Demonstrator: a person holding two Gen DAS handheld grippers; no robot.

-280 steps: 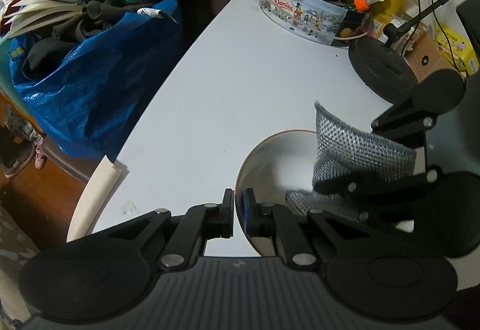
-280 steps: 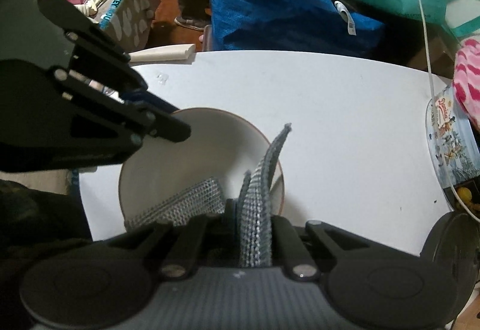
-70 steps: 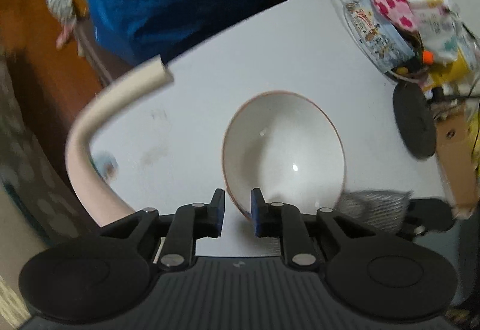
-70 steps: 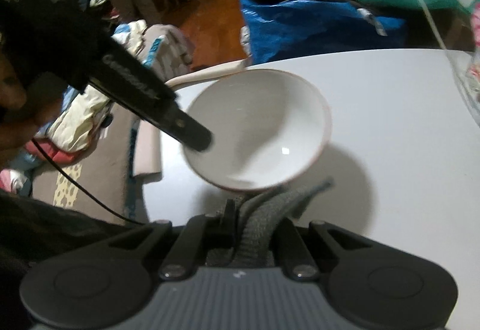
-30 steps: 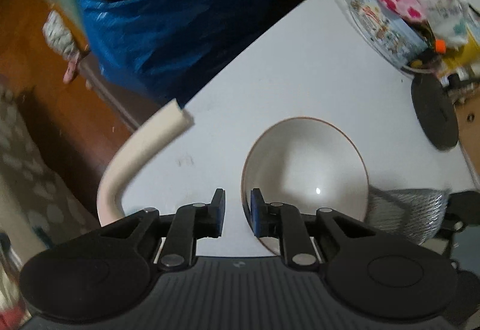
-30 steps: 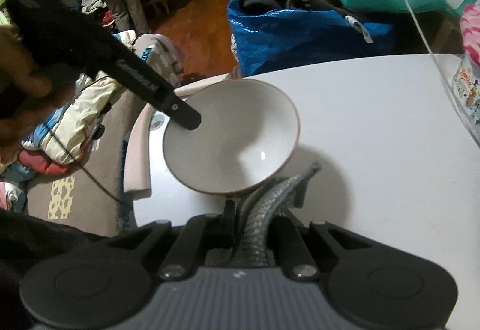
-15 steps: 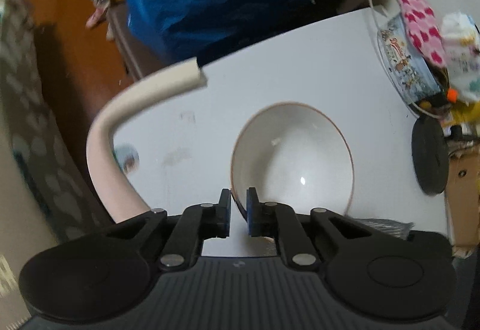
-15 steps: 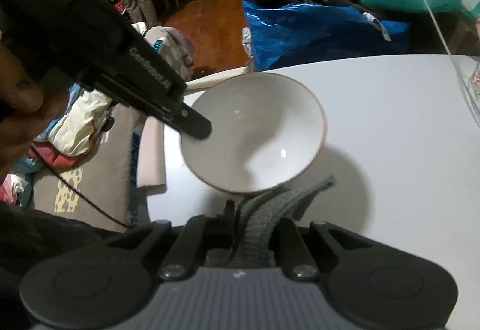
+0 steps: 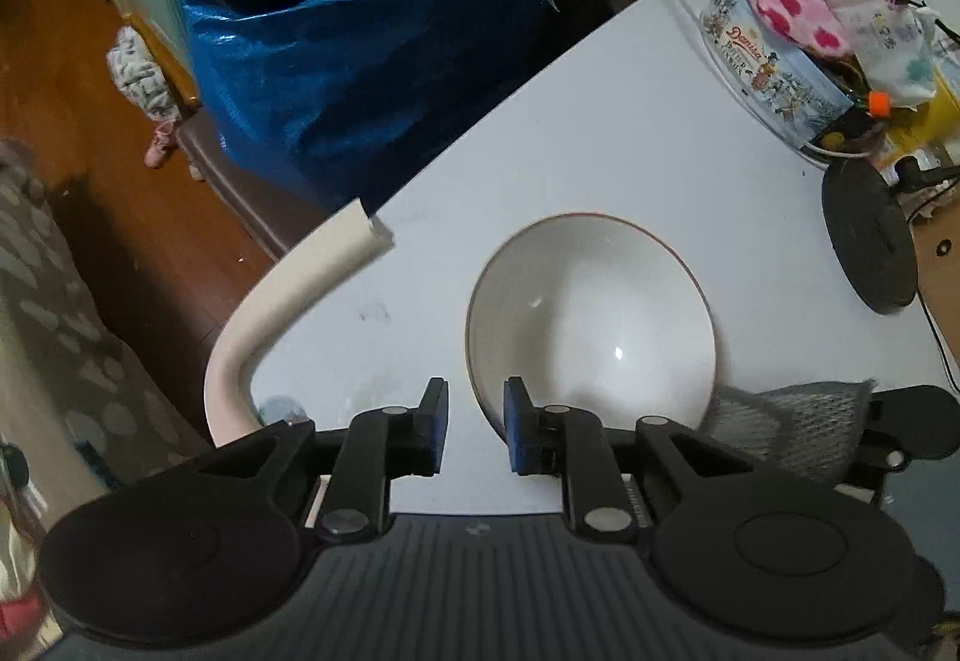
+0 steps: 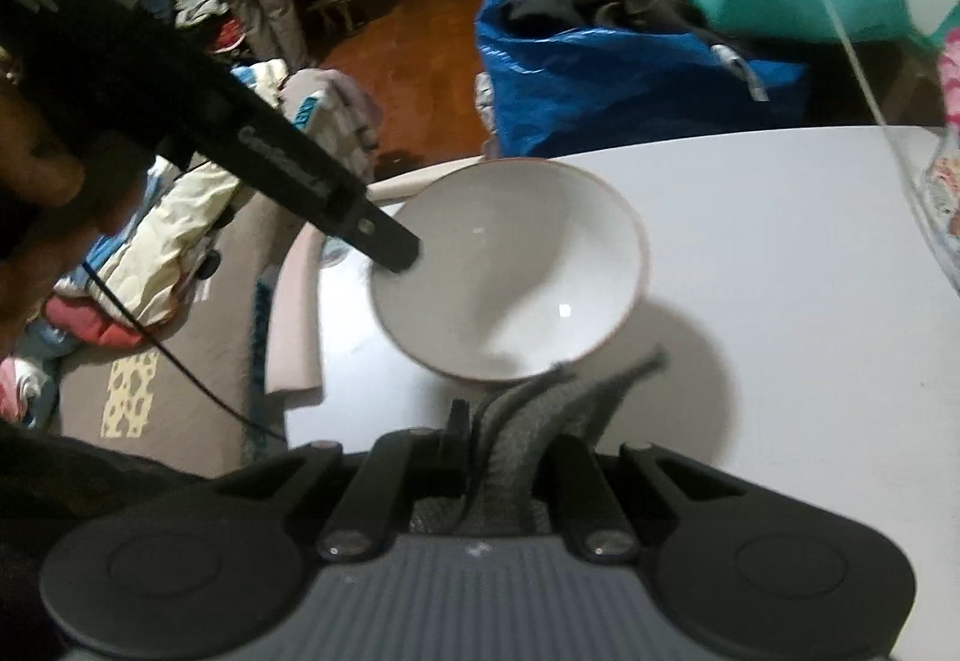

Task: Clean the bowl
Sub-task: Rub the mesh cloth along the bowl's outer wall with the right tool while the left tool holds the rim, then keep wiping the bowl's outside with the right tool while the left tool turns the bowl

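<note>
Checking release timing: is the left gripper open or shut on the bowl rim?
Open. The left gripper shows a clear gap between its blue pads, and the bowl rim passes beside the right pad, not clamped.

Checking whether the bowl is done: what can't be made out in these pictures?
White bowl with brown rim: underside hidden by its own wall, both views; near rim behind left gripper, left wrist view.
Right gripper: fingertips covered by grey mesh scrubbing cloth, right wrist view.
Fine residue: too small, both views.
</note>
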